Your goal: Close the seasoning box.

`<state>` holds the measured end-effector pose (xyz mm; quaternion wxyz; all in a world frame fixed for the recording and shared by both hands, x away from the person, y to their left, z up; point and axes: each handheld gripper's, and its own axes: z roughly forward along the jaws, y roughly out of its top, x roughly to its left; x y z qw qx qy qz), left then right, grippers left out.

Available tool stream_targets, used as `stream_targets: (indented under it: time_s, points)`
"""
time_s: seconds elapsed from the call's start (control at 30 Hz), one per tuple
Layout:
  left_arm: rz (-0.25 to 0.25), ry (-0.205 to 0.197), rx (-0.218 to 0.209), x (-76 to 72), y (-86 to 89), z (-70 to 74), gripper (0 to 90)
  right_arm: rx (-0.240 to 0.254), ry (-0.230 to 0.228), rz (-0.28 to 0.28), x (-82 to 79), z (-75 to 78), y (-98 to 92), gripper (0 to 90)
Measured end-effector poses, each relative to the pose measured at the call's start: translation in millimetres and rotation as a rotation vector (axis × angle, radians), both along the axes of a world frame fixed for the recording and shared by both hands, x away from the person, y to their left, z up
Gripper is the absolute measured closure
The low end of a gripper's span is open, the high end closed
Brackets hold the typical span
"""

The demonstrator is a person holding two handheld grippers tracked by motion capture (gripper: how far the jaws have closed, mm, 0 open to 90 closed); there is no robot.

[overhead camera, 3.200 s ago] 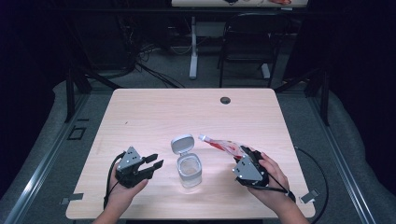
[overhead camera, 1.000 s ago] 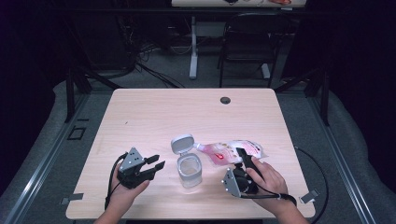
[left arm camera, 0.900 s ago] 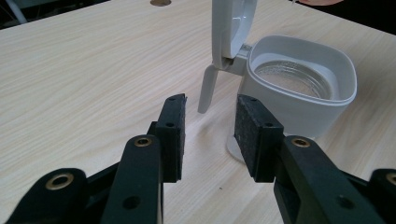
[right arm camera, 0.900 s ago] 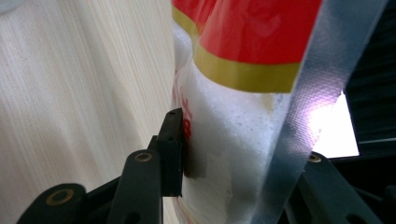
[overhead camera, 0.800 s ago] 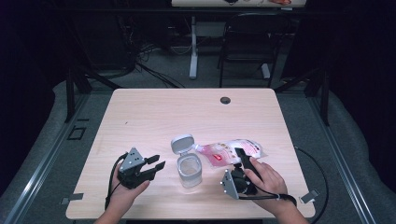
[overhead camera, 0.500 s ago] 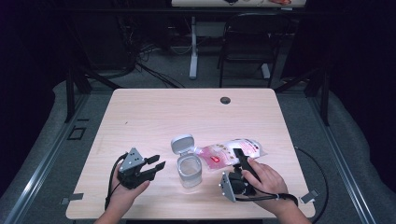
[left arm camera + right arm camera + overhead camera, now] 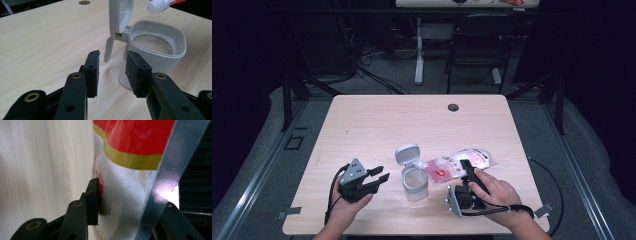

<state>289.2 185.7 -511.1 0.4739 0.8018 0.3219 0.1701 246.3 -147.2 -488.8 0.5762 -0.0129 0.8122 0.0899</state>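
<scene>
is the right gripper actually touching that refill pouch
Touching. In the right gripper view the right gripper has one black pad pressed flat against the pouch, whose body fills the space between the jaws.

Dim rm, wood table (image 7: 377,125), black chair (image 7: 477,45), grey floor (image 7: 572,140)

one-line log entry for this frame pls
right claw: shut on refill pouch, spout over container | left claw: open, beside container | lid: flipped up

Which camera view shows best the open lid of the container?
The left gripper view: the lid stands upright on its hinge, close and sharp, beside the container. The high view shows it small. The right gripper view shows the pouch instead.
</scene>
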Motion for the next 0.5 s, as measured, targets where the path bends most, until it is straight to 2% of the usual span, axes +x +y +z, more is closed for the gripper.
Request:
stream_targets:
  time_s: [0.07,0.1,0.2,0.23,0.27,0.37,0.43,0.5]
  points:
    - [-0.002,0.000,0.001,-0.2,-0.2,0.2,64.3,-0.008,0.001,0.011,0.2,0.3,0.5,60.6]
    - [-0.003,-0.001,0.004,-0.2,-0.3,0.2,64.3,-0.032,-0.003,0.001,-1.0,2.1,1.2,60.7]
    - [-0.003,-0.003,0.004,-0.5,-0.7,0.1,64.3,-0.023,0.002,0.024,-0.3,1.8,1.6,60.8]
    - [-0.004,-0.003,0.005,-0.5,-0.8,0.0,64.3,-0.048,0.002,0.006,-2.0,4.0,2.4,60.8]
    - [-0.003,-0.004,0.004,-0.5,-1.0,-0.1,64.3,-0.033,0.006,0.019,-1.3,3.0,2.3,60.8]
    - [-0.004,-0.003,0.005,-0.5,-0.9,0.0,64.3,-0.066,0.006,0.014,-2.9,6.0,3.5,61.0]
    - [-0.003,-0.004,0.005,-0.6,-1.0,0.0,64.3,-0.058,0.005,0.029,-3.0,5.5,3.6,61.0]
    - [-0.004,-0.003,0.005,-0.7,-1.1,0.0,64.3,-0.077,0.004,0.027,-4.7,6.6,4.6,61.1]
